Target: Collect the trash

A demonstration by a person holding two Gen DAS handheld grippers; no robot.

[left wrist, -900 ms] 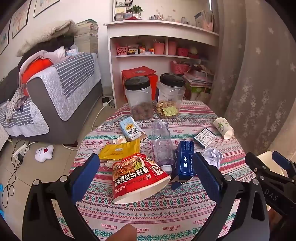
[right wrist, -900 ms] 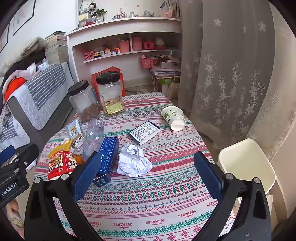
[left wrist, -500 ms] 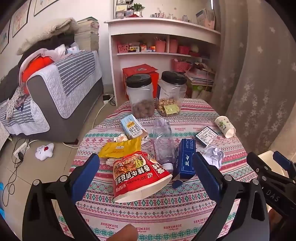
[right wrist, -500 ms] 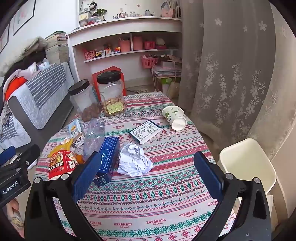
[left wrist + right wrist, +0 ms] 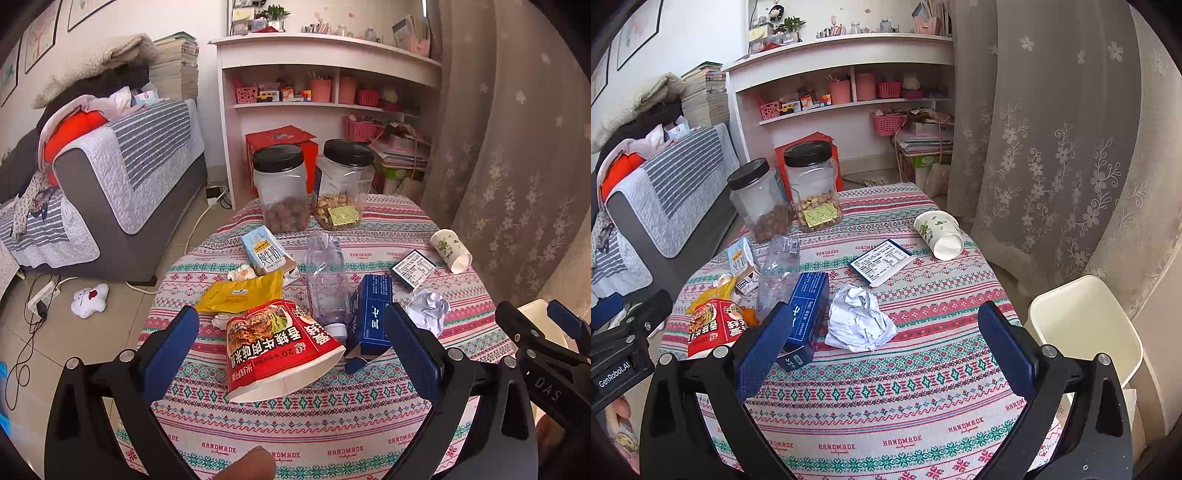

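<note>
While every scrap still lies on the worktop [image 5: 923, 373], we judge ourselves at the start: nothing is picked up yet. The red noodle cup [image 5: 275, 347] lies on its side straight ahead of the left tool [image 5: 290, 345], whose jaws stand wide and empty. The crumpled paper [image 5: 858, 321] sits ahead of the right tool [image 5: 882, 345], equally wide and empty. Next, we think, each tool must drop over its piece and close. A white bin [image 5: 1086, 328] waits beside the worktop on the right. Around the cup crowd a yellow wrapper [image 5: 240, 293], a plastic bottle [image 5: 327, 284] and a blue box [image 5: 371, 315], touching or nearly so, which could get nudged. Two jars [image 5: 282, 188] stand at the far edge, well apart.
</note>
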